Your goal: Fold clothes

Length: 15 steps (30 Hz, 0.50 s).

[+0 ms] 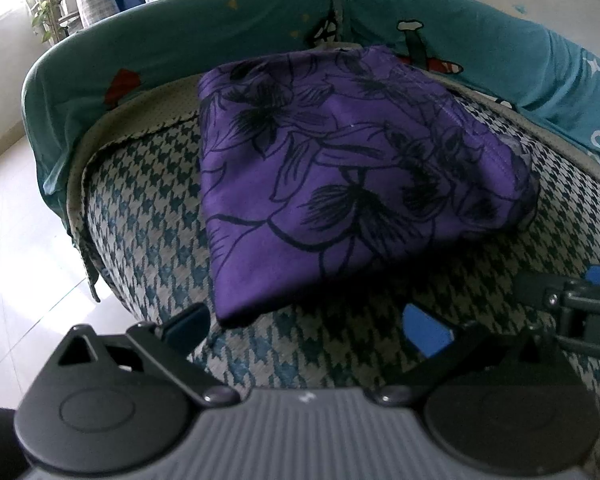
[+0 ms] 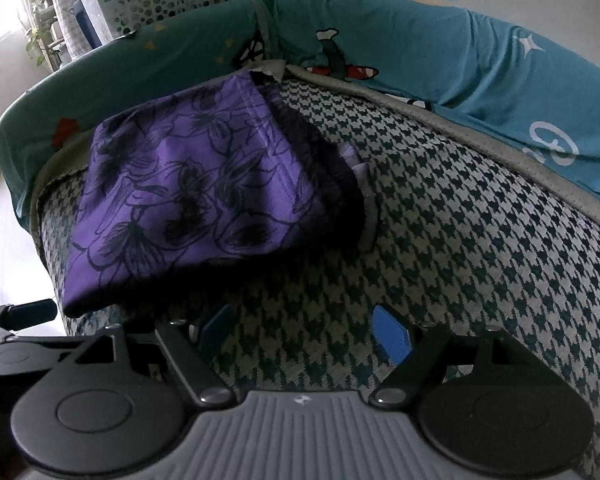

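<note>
Left gripper (image 1: 308, 326), right gripper (image 2: 306, 330): jaws apart.

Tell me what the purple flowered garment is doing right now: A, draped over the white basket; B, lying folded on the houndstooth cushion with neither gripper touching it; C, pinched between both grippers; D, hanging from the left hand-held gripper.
B: the purple flowered garment lies as a folded bundle on the houndstooth cushion, while the left hand-held gripper and right hand-held gripper both stand open and empty short of it.

free: houndstooth cushion (image 2: 480, 220) right of folded purple garment (image 2: 196, 196) | blocked: teal backrest (image 2: 440, 52) behind
</note>
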{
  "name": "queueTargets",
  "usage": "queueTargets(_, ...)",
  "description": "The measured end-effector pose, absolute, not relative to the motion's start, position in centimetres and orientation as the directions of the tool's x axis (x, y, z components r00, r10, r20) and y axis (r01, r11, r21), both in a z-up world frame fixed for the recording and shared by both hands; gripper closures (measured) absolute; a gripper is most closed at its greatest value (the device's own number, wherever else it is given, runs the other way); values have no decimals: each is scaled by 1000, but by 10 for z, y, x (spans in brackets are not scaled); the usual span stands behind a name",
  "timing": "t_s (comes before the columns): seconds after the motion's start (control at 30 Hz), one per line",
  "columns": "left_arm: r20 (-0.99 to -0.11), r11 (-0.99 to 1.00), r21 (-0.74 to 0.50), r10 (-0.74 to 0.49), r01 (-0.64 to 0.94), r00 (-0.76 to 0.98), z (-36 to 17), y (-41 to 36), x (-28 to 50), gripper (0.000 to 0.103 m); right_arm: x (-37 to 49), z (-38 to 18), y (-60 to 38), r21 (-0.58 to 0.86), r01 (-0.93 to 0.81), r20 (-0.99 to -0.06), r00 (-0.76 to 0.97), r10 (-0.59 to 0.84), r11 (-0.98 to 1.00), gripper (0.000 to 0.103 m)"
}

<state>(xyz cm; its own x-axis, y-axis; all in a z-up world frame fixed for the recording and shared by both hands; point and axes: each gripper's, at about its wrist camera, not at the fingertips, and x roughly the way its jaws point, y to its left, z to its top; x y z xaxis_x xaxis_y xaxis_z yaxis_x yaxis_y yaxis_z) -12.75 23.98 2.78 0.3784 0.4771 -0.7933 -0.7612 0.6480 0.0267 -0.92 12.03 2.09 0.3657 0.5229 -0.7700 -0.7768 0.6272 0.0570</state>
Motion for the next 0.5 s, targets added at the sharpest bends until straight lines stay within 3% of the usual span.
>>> queueTargets(0.5, -783, 631, 21, 493, -775, 380, 28, 239, -123, 0, -7, 22, 118, 52, -776, -767, 372, 522, 629, 26)
